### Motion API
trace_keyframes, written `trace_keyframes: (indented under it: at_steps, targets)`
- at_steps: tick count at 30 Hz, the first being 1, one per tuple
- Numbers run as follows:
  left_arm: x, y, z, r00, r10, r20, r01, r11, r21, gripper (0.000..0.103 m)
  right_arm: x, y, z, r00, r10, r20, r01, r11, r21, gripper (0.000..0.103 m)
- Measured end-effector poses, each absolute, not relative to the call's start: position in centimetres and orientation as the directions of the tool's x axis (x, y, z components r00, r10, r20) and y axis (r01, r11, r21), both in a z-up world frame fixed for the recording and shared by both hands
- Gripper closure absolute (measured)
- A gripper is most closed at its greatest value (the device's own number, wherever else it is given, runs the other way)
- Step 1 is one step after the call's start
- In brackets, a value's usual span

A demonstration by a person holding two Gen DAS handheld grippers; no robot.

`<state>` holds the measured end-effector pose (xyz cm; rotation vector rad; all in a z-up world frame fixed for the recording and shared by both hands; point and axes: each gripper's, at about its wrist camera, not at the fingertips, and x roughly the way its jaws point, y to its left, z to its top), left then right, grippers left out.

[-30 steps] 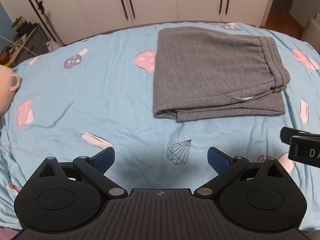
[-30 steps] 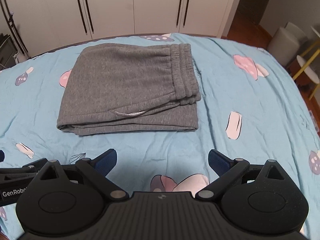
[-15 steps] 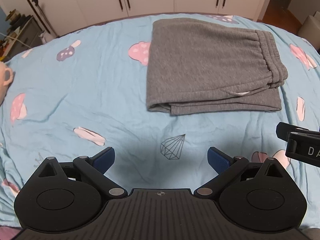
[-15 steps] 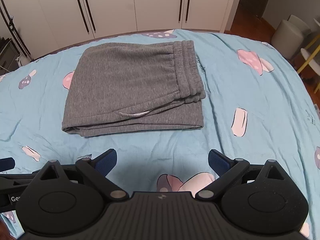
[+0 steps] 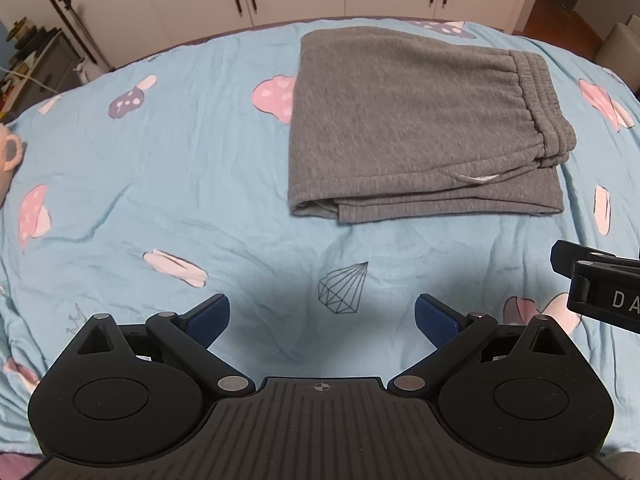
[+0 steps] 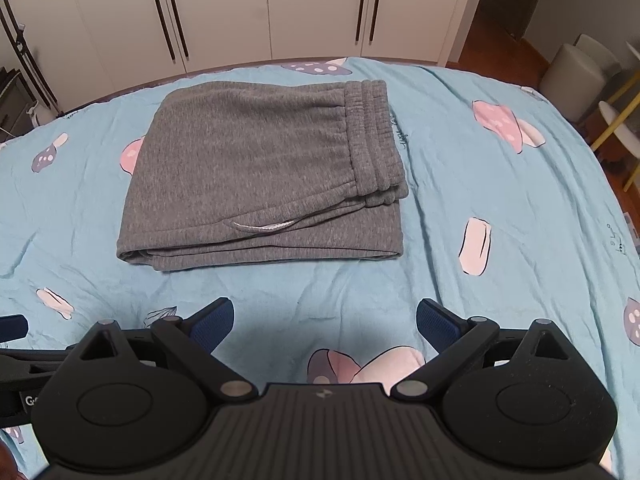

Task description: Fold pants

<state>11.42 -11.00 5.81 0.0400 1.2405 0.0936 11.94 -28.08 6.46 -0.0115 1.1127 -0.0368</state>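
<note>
Grey pants [image 5: 416,128] lie folded into a flat rectangle on the light blue bedsheet [image 5: 160,184], waistband to the right, a white pocket lining showing at the front. In the right wrist view the pants [image 6: 256,176] sit ahead of centre on the same bedsheet [image 6: 500,208]. My left gripper [image 5: 322,320] is open and holds nothing, well short of the folded front edge. My right gripper [image 6: 325,322] is open too, nothing between its blue pads, hovering over the sheet nearer than the pants. Part of the right gripper [image 5: 600,288] shows at the left view's right edge.
White wardrobe doors [image 6: 272,8] stand behind the bed. A cluttered shelf [image 5: 24,60] is at the far left, and a white stool [image 6: 576,72] with yellow-legged furniture at the right. A pink soft toy [image 5: 8,156] rests at the bed's left edge.
Both grippers have pulled back and lifted slightly from the pants, so the pants look a little farther off and higher in each view. Both stay open; the pants have not moved.
</note>
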Motion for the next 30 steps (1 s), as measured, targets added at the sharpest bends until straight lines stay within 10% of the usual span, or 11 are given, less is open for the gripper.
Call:
trace_keyframes:
  at_steps: [30]
  targets:
    - [11.54,-11.20,6.00,0.327,0.105,-0.939,-0.050,0.994,0.093,0.001,12.01,-28.61,6.57,0.438,-0.038,-0.898,0.038,0.999,-0.024,0.005]
